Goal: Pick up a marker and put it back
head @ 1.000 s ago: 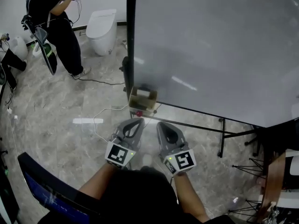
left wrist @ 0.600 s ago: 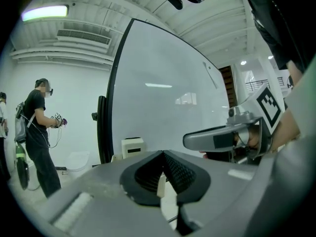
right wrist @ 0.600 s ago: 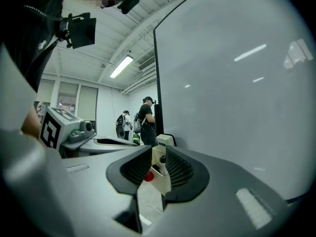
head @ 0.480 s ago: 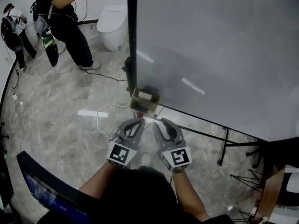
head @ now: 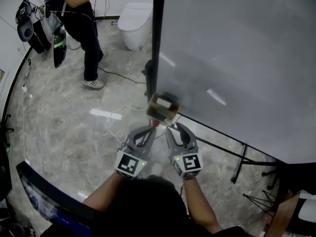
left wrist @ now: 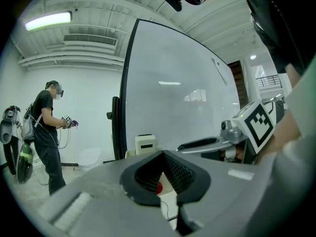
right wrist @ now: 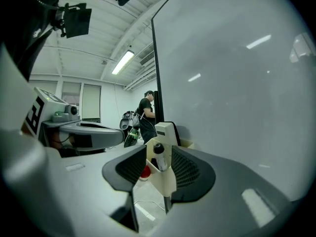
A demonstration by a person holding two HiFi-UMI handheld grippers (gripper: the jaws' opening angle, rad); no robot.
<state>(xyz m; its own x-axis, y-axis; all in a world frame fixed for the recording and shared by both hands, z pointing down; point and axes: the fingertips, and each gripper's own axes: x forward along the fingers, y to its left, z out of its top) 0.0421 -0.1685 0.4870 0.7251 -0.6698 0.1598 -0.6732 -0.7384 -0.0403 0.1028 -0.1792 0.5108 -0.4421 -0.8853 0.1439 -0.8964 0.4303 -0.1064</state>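
A marker with a black cap (right wrist: pixel 160 162) stands upright in a cream holder (right wrist: pixel 166 180) fixed to the lower corner of the whiteboard (right wrist: pixel 232 83). My right gripper (right wrist: pixel 158 151) is open. Its jaws have just been opening and stand on either side of the marker and holder without pressing on them. In the head view the right gripper (head: pixel 176 130) reaches under the holder (head: pixel 164 108). My left gripper (head: pixel 146 130) hangs beside it, tips together and empty. In the left gripper view the gripper (left wrist: pixel 163 154) points at the holder, and a small red round thing (left wrist: pixel 159 187) shows through the gap.
The whiteboard (head: pixel 237 58) fills the right side on a black stand (head: pixel 241 158). A person (head: pixel 81 14) stands at the back left near a white toilet (head: pixel 136 15). A white cable (head: pixel 118 115) lies on the marble floor. A boxy white eraser (right wrist: pixel 166 131) sits in the holder.
The right gripper's jaws went from shut to wide open. Both grippers have moved closer to the holder, and the right one now sits around it.
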